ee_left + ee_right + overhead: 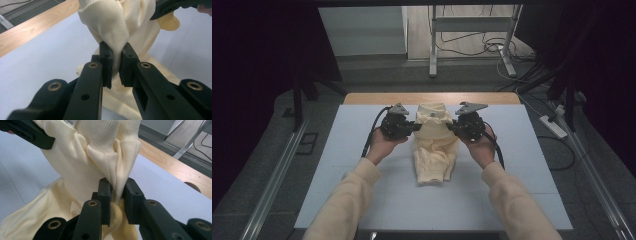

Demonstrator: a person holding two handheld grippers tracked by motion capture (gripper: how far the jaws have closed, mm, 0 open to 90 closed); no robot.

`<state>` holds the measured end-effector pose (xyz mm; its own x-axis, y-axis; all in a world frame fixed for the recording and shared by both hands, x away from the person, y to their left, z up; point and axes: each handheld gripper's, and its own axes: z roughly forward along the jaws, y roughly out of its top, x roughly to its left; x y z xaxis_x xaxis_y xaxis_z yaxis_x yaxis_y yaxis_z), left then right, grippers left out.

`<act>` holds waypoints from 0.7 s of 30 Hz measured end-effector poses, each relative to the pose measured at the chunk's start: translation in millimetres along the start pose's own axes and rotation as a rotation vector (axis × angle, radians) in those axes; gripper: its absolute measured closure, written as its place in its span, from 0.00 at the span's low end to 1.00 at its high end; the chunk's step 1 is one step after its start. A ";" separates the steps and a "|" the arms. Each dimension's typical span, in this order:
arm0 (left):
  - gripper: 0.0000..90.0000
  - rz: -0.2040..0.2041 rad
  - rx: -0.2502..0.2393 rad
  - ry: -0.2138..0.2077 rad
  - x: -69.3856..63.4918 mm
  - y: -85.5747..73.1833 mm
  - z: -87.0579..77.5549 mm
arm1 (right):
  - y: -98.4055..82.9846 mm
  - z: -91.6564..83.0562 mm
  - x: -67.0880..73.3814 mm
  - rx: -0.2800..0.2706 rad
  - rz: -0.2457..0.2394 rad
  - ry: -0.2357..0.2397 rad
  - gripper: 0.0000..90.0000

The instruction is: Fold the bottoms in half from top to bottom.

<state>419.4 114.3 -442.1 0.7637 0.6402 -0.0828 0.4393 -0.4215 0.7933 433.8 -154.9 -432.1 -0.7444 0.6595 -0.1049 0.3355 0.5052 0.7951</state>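
A cream-yellow knit garment (434, 145) is lifted at its far end above the white table cover (352, 150), its lower part lying bunched on the cover. My left gripper (417, 126) is shut on a fold at the garment's left side; in the left gripper view the cloth (110, 27) is pinched between the black pads (107, 62). My right gripper (451, 127) is shut on the right side, its pads (132, 197) squeezing a gathered fold of the garment (100, 152) below the ribbed band. Both grippers face each other across the cloth.
A wooden table edge (377, 98) runs along the far side of the cover. Beyond it stand a metal frame leg (432, 55) and cables on the floor (492, 47). A power strip (554, 126) lies at the right. Cream sleeves come in from the bottom.
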 end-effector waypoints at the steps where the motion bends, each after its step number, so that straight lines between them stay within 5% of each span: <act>1: 0.90 -0.002 0.001 -0.002 -0.1 -1.1 0.0 | -0.7 0.3 0.3 0.001 -0.001 0.002 0.85; 21: 0.90 -0.007 0.029 -0.028 -9.4 -26.5 7.3 | -25.9 7.1 10.5 0.026 0.010 0.041 0.85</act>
<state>404.1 114.7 -466.8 0.7737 0.6248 -0.1053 0.4578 -0.4363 0.7746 421.4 -157.0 -458.0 -0.7640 0.6413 -0.0717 0.3577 0.5134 0.7801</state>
